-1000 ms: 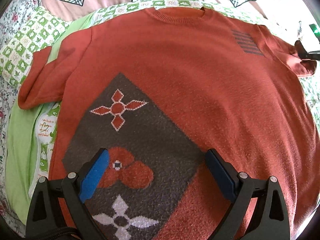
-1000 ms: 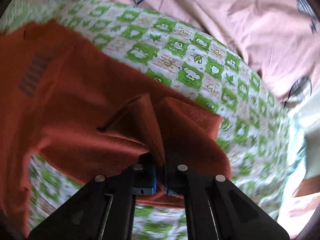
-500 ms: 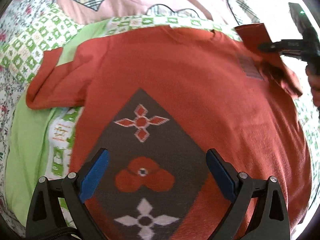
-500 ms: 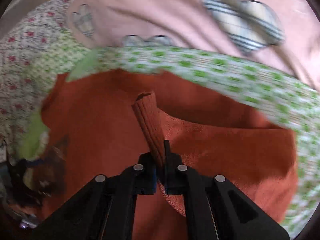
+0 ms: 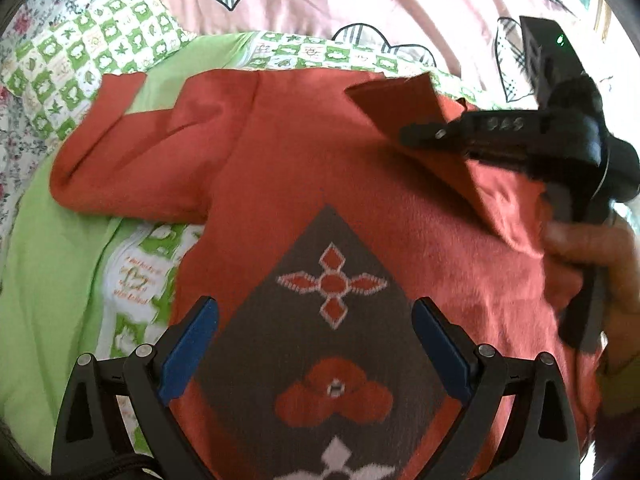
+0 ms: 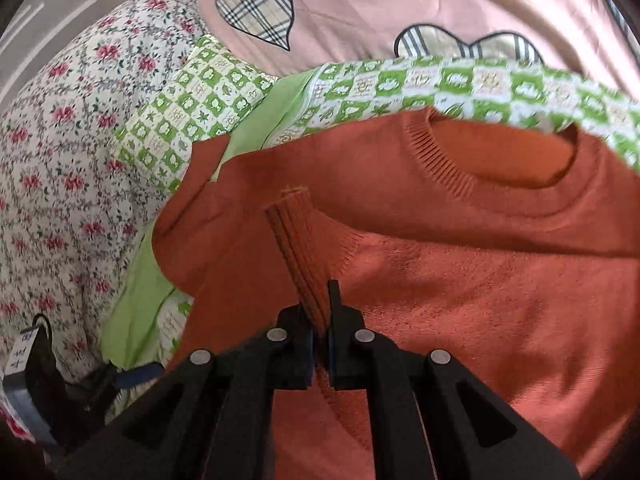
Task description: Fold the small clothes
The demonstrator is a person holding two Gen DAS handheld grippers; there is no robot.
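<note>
Right tongs carried sleeve cuff across sweater, clamped; left tongs gaping, empty. Lay sleeve flat before release.

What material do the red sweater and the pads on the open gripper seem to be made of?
Red sweater: apparently knitted yarn, matte and slightly fuzzy; ribbing shows at collar and cuff.
Pads of the left gripper: smooth blue, probably rubber or soft plastic; uncertain.
</note>
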